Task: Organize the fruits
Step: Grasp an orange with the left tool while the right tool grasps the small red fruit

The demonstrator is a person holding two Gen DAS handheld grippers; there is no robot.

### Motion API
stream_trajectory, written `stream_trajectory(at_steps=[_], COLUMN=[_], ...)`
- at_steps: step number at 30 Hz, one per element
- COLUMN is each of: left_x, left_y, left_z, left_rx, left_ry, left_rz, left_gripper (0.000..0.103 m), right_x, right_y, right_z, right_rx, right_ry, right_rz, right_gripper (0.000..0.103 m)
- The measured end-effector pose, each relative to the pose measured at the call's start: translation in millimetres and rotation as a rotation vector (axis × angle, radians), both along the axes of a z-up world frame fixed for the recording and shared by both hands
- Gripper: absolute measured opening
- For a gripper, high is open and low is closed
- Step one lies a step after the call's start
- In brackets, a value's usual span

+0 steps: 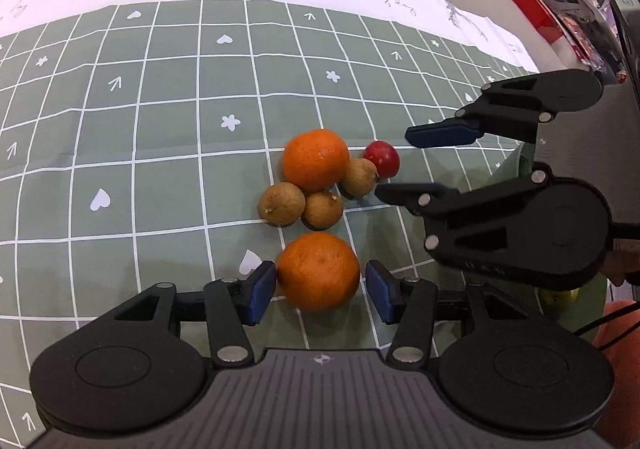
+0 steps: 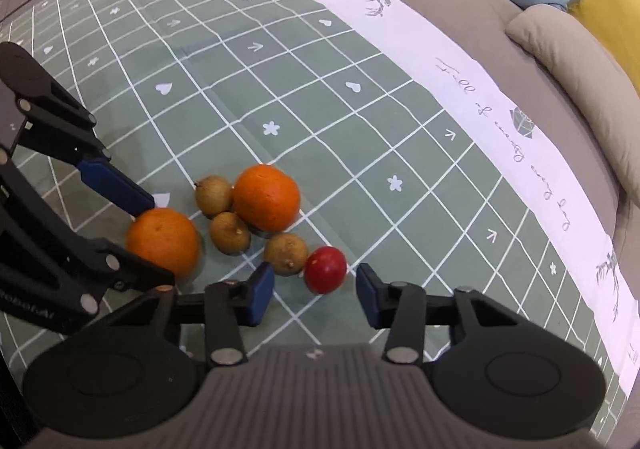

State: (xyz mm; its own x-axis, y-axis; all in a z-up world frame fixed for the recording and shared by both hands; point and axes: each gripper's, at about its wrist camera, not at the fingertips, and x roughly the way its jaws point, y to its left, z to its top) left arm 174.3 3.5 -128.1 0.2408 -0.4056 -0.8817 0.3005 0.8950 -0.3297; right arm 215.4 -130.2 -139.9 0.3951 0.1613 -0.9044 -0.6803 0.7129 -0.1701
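Left tongs (image 1: 320,287) sit nearest the lens, spread wide around the near orange (image 1: 318,271). Left pad looks touching or just off the peel, right pad shows a small gap, so not clamped yet.

Just ahead of those tongs, left to right: two brown fruits (image 1: 281,204) (image 1: 322,209) side by side, far orange (image 1: 316,160) behind them, third brown fruit (image 1: 359,177), then the red fruit (image 1: 383,159). All bunched and touching on the green checked cloth (image 1: 120,169).

Right tongs (image 2: 316,291) are also spread, empty. Red fruit sits just ahead of the gap, nearer the left pad, not yet between the pads; third brown fruit is right beside that left pad.

Progress, my read: early. Nothing is sorted, every fruit is still in one pile, and no bowl or tray is clearly visible. Something yellow (image 1: 560,295) peeks out under the right tongs; can't tell what. Left to do: clamp, lift, separate by kind.
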Motion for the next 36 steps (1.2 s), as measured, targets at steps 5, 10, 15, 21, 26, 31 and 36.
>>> stream_trajectory(at_steps=[5, 10, 15, 21, 26, 31, 36], left_x=[1, 0, -4, -8, -20, -35, -51], left_y=[-1, -4, -6, 6, 16, 21, 15], left_z=[-1, -1, -1, -2, 12, 36, 62], left_rx=[0.008, 0.026, 0.038, -0.010, -0.030, -0.025, -0.034], left_ry=[0.012, 0.020, 0.024, 0.049, 0.022, -0.031, -0.100], left_rz=[0.012, 0.014, 0.017, 0.088, 0.118, 0.140, 0.131], left_gripper=[0.055, 0.055, 0.053, 0.052, 0.051, 0.051, 0.051], right_x=[5, 8, 11, 5, -11, -38, -72], right_y=[2, 0, -6, -13, -15, -12, -18], right_z=[-6, -8, -12, 1, 21, 42, 61], right_rx=[-0.007, 0.000, 0.001, 0.076, 0.171, 0.234, 0.287], right_ry=[0.009, -0.001, -0.010, 0.007, 0.016, -0.002, -0.030], right_rz=[0.001, -0.030, -0.084, -0.142, -0.189, -0.209, -0.234], right_gripper=[0.027, 0.027, 0.018, 0.018, 0.018, 0.018, 0.018])
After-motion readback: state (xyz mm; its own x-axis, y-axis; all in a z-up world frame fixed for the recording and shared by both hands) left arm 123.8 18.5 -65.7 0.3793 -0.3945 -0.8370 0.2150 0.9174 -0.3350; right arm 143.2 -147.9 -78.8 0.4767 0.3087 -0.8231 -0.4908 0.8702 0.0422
